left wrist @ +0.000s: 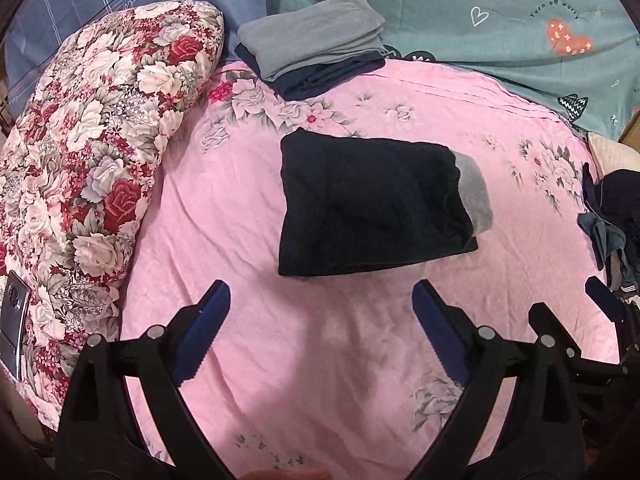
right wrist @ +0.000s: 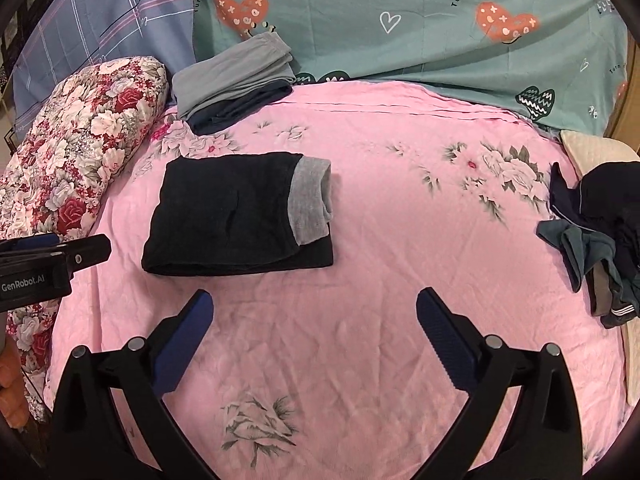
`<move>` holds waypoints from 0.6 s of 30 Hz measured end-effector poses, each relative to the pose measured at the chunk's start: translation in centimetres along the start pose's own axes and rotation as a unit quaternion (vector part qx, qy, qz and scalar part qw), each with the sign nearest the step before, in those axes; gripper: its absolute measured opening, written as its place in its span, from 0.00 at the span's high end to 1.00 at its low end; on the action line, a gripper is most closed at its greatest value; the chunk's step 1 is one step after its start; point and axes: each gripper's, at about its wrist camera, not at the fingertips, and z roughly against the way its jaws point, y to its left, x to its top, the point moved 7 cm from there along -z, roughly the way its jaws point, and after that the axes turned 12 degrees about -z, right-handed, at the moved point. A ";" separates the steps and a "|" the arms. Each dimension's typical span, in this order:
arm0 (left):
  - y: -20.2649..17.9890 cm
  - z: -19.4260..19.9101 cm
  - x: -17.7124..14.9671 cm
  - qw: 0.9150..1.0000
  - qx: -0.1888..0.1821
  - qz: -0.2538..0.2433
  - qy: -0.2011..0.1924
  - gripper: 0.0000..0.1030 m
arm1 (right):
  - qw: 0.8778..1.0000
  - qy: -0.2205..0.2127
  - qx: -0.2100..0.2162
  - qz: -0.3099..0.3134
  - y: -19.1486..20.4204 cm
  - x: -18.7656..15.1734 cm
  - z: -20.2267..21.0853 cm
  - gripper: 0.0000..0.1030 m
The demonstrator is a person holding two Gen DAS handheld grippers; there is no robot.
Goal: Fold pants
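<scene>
A pair of black pants (left wrist: 368, 204) with a grey waistband lies folded into a compact rectangle on the pink floral sheet (left wrist: 320, 360); it also shows in the right wrist view (right wrist: 236, 216). My left gripper (left wrist: 320, 300) is open and empty, hovering just in front of the folded pants. My right gripper (right wrist: 314, 308) is open and empty, in front and to the right of the pants. The right gripper also shows at the right edge of the left wrist view (left wrist: 576, 320), and the left gripper at the left edge of the right wrist view (right wrist: 56, 256).
A stack of folded grey and navy clothes (left wrist: 316, 52) (right wrist: 236, 80) sits at the back. A floral quilt roll (left wrist: 92, 168) lies on the left. A heap of unfolded dark clothes (right wrist: 596, 240) lies at the right edge. Teal and blue pillows (right wrist: 400, 20) are behind.
</scene>
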 end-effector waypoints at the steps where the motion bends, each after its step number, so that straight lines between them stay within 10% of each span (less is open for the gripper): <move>1: 0.0 0.2 0.0 1.000 0.002 0.000 -0.002 0.05 | 1.000 -0.001 -0.001 -0.001 -0.1 0.0 0.2 0.01; 18: 0.7 1.0 -1.5 1.000 0.013 -0.003 0.002 0.03 | 1.000 0.007 -0.001 0.013 1.4 -0.6 0.9 0.01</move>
